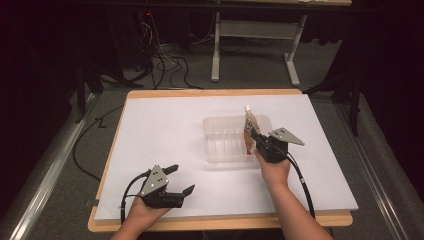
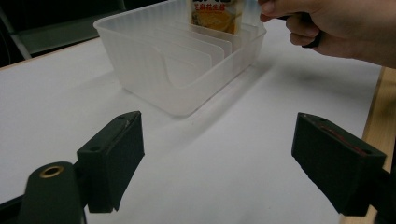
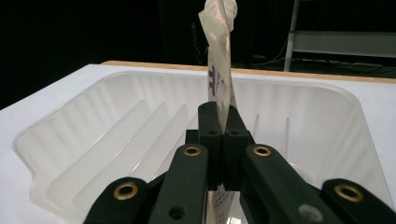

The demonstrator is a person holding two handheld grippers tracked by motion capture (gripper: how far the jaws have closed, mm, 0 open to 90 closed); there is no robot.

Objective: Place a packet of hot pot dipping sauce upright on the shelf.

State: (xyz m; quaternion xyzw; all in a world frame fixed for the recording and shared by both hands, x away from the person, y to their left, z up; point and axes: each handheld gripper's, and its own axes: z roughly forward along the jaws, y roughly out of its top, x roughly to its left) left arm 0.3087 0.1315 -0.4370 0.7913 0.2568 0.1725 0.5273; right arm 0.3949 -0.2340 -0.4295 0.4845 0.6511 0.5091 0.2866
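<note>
A clear plastic bin (image 1: 225,142) (image 2: 154,70) (image 3: 93,140) with upright dividers sits on the white sheet, right of centre. My right gripper (image 1: 254,137) (image 3: 219,116) is shut on a thin orange-and-white sachet (image 1: 249,127) (image 3: 219,79) (image 2: 215,16), holding it upright over the bin's right end, its lower edge down among the dividers. My left gripper (image 1: 181,180) (image 2: 219,156) rests near the table's front left, jaws wide apart with nothing between them, pointing toward the bin.
The white sheet (image 1: 165,135) covers a wooden table (image 1: 220,220). Beyond the far edge lie floor cables (image 1: 165,65) and a desk frame (image 1: 250,45). Bare sheet lies left of the bin and in front of it.
</note>
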